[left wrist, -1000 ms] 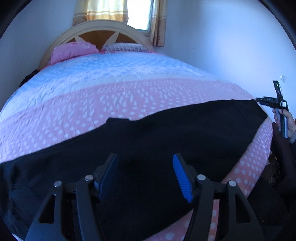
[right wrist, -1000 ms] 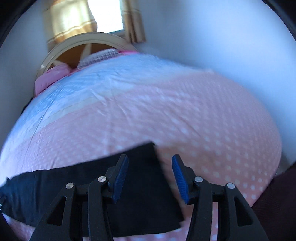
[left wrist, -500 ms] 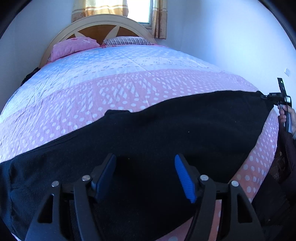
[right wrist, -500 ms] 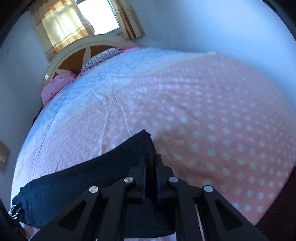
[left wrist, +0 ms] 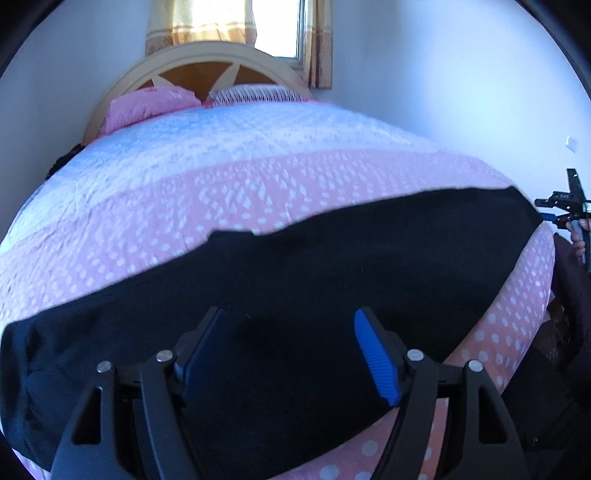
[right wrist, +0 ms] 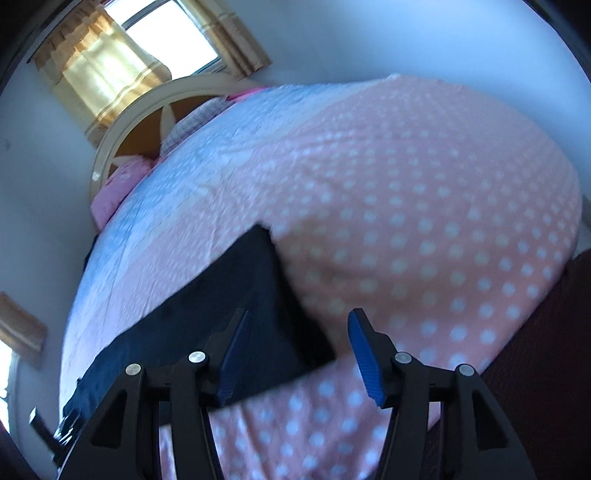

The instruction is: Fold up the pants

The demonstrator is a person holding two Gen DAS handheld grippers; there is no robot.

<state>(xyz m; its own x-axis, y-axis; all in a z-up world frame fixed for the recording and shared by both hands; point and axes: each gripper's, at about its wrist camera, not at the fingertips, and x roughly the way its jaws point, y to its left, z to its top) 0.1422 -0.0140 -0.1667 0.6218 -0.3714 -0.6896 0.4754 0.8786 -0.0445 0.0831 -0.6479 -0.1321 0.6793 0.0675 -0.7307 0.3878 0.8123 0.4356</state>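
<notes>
Room: a bedroom with pale walls, a curtained window (left wrist: pixel 240 26) and an arched cream wooden headboard (left wrist: pixel 207 70) at the far end.
Surface: a wide bed under a pink-and-pale-blue quilt with white dots (left wrist: pixel 258 184).
Task's thing: the black fabric pants (left wrist: pixel 314 288) lie spread flat in a long band across the near edge of the quilt, running from far left to far right.
Left gripper (left wrist: pixel 291 347): hovers low over the middle of the pants, jaws wide apart with blue pads, gripping nothing.
Right gripper (right wrist: pixel 299 350): hangs over the right end of the pants near the corner, jaws spread wide and empty; the view is blurred. In the left wrist view a hand (left wrist: pixel 581 236) grips its handle.
Step in hand: judging by the flat layout, the garment is laid out and no fold is visible yet.
Next move: probably closing on the right end and carrying it leftward across the band, keeping the edges aligned.
</notes>
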